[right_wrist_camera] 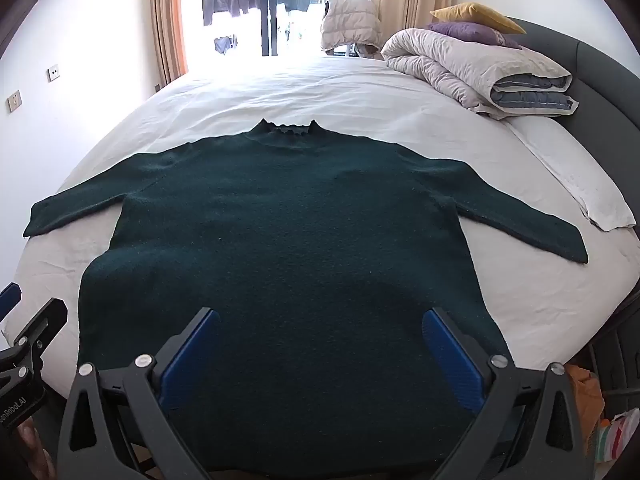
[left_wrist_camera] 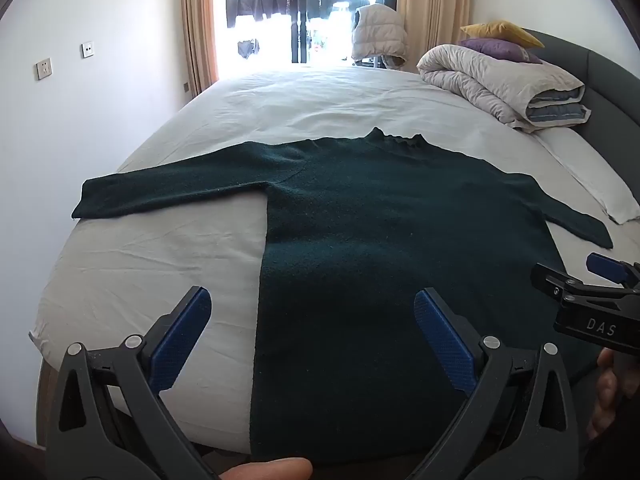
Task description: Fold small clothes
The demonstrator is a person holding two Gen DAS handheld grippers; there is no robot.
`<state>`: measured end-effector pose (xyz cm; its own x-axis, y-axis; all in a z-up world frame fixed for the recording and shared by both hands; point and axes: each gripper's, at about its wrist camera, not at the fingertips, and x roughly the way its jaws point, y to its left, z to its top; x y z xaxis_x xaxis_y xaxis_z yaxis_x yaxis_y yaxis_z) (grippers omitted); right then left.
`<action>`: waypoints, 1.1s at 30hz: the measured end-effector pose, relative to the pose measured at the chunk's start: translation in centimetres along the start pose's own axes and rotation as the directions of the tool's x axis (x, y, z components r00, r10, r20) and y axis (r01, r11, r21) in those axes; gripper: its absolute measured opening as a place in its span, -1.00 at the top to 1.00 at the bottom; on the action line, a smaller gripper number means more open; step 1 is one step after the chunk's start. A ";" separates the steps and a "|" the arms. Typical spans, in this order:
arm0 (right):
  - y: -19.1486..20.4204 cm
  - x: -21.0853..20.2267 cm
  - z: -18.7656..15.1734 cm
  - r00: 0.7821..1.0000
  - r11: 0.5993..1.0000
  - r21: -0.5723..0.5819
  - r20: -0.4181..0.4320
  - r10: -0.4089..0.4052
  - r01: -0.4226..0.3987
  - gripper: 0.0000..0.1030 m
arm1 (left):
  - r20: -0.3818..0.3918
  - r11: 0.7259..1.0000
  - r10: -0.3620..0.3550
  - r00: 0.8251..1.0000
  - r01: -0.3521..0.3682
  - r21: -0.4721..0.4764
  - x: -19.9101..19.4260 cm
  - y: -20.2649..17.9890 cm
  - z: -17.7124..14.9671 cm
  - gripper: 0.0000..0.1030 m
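Note:
A dark green long-sleeved sweater (left_wrist_camera: 380,240) lies flat on the white bed sheet (left_wrist_camera: 160,264), collar away from me, both sleeves spread out. It also shows in the right wrist view (right_wrist_camera: 292,248). My left gripper (left_wrist_camera: 312,320) is open and empty, held above the sweater's lower left hem. My right gripper (right_wrist_camera: 320,344) is open and empty above the middle of the hem. The right gripper shows at the right edge of the left wrist view (left_wrist_camera: 592,284); the left one shows at the left edge of the right wrist view (right_wrist_camera: 28,336).
A rolled grey duvet (right_wrist_camera: 476,72) with purple and yellow pillows (right_wrist_camera: 476,20) lies at the bed's far right by the grey headboard (right_wrist_camera: 600,92). A white pillow (right_wrist_camera: 580,184) lies beside the right sleeve. A window with curtains stands behind the bed. Bags (right_wrist_camera: 612,436) sit on the floor at right.

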<state>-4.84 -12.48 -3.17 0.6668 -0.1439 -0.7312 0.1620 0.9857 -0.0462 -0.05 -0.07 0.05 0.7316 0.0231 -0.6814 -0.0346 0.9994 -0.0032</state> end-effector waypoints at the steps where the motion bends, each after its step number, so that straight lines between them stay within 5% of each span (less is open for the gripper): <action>1: 0.0 0.0 0.0 1.000 1.000 -0.001 0.000 -0.001 0.001 -1.00 | -0.001 1.000 0.001 1.000 -0.001 0.000 0.0 0.0 0.0 -1.00; 33: 0.3 0.1 -0.2 1.000 1.000 -0.007 -0.008 -0.002 0.002 -1.00 | -0.016 1.000 -0.003 1.000 0.003 -0.014 0.8 0.5 -0.3 -1.00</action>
<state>-4.85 -12.14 -3.38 0.6608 -0.1455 -0.7363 0.1586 0.9860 -0.0526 0.32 0.41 -0.70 0.7206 0.0193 -0.6931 -0.0416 0.9990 -0.0154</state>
